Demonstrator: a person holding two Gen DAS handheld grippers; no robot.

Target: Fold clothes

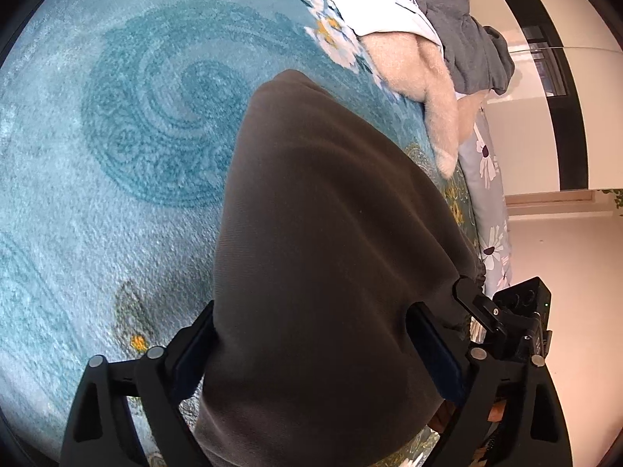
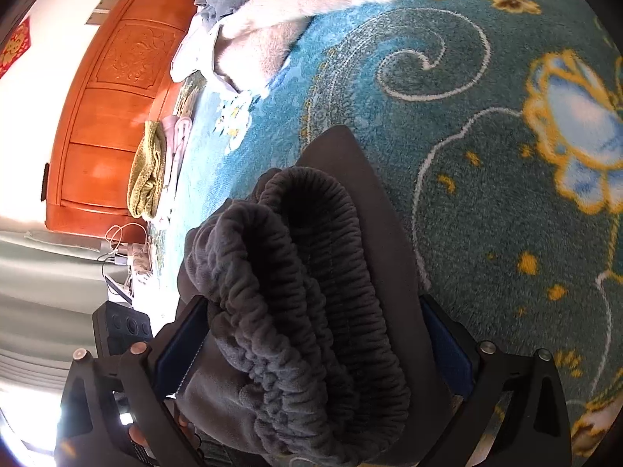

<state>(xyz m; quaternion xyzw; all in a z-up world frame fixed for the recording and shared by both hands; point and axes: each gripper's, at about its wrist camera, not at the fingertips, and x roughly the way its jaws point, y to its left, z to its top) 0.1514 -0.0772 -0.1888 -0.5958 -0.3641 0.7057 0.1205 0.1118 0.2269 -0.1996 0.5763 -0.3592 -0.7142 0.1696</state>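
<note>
Left gripper (image 1: 311, 354): jaws spread wide, thick fold of the dark brown garment (image 1: 327, 233) bunched between them, blue pads against the cloth on both sides, so it is grasping the garment. Right gripper (image 2: 311, 346): also wide, with the gathered elastic waistband (image 2: 296, 284) of the same garment (image 2: 362, 179) filling the gap, pads pressed to the fabric on either side, holding it.

The garment drapes forward from both grippers onto a teal blanket (image 1: 117, 155) with swirl and flower patterns (image 2: 576, 132); the far end rests on the blanket.

Further out, a heap of unfolded clothes (image 1: 409, 31): fluffy cream piece, white piece, grey piece on top. Some lettering shows on the grey piece at the top of the left wrist view, too small to read.

Right wrist view: olive-green folded cloth (image 2: 148, 171) and pale pink one just beside it at the blanket's edge, next to an orange wooden headboard (image 2: 109, 116). White cable (image 2: 120, 241) below it. No containers in view.
</note>
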